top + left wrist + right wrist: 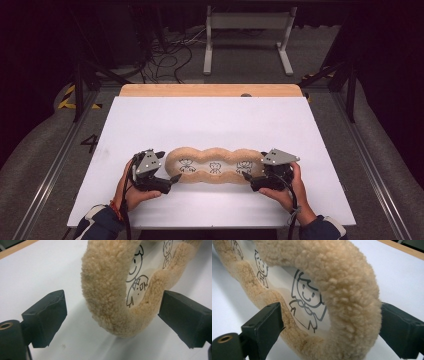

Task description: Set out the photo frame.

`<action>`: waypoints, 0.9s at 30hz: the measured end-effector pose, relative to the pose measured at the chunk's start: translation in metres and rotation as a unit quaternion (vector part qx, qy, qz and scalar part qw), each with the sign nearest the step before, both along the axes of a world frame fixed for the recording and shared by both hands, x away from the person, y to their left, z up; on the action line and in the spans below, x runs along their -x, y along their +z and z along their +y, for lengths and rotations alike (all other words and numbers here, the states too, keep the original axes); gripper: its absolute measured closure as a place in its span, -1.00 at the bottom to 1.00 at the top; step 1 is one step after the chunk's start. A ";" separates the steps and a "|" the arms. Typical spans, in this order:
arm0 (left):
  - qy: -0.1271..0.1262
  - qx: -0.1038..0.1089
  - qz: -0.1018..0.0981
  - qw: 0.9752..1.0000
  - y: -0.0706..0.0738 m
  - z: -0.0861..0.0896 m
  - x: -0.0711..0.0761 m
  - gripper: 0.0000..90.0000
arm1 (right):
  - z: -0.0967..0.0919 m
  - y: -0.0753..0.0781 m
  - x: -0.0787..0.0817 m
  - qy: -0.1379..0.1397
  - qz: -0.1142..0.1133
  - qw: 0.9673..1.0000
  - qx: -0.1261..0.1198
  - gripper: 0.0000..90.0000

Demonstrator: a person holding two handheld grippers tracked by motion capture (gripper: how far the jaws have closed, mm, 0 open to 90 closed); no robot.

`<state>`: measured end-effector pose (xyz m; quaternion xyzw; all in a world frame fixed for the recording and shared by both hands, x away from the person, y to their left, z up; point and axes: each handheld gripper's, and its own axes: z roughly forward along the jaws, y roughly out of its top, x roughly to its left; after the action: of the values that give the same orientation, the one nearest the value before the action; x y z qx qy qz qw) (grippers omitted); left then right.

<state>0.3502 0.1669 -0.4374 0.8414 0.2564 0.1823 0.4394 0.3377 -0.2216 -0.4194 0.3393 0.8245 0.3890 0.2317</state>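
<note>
A long tan fleece piece [226, 151] with three lobes lies flat on the white board [210, 117]; its clear middle shows three cartoon figures. My left gripper [170, 170] is at its left end. In the left gripper view the jaws stand wide apart around the rounded fleece end [107, 297], with a gap on each side of my left gripper [113, 320]. My right gripper [252, 171] is at the right end. Its jaws also straddle the fleece rim [352, 302] of that end, close beside it, without squashing it, so my right gripper [332, 332] is open.
A wooden strip [210, 90] runs along the board's far edge. Beyond it on the floor stand a white metal frame [247, 30] and loose black cables [165, 55]. Dark stand legs flank the table left and right. A person's hands hold both grippers at the near edge.
</note>
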 end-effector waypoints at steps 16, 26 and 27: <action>0.013 -0.012 -0.028 0.999 0.007 0.002 0.006 -0.79 | -0.003 0.007 0.004 -0.006 -0.025 0.999 0.025 -0.60; 0.015 -0.011 -0.029 0.999 0.009 0.013 0.013 -0.78 | -0.004 0.009 0.007 0.002 -0.025 0.999 0.032 -0.57; 0.015 -0.010 -0.029 0.999 0.009 0.014 0.013 -0.77 | -0.004 0.009 0.007 0.002 -0.025 0.999 0.031 -0.57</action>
<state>0.3369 0.1810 -0.4287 0.8362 0.2540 0.2158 0.4356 0.3306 -0.2251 -0.4106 0.3208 0.8307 0.3721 0.2620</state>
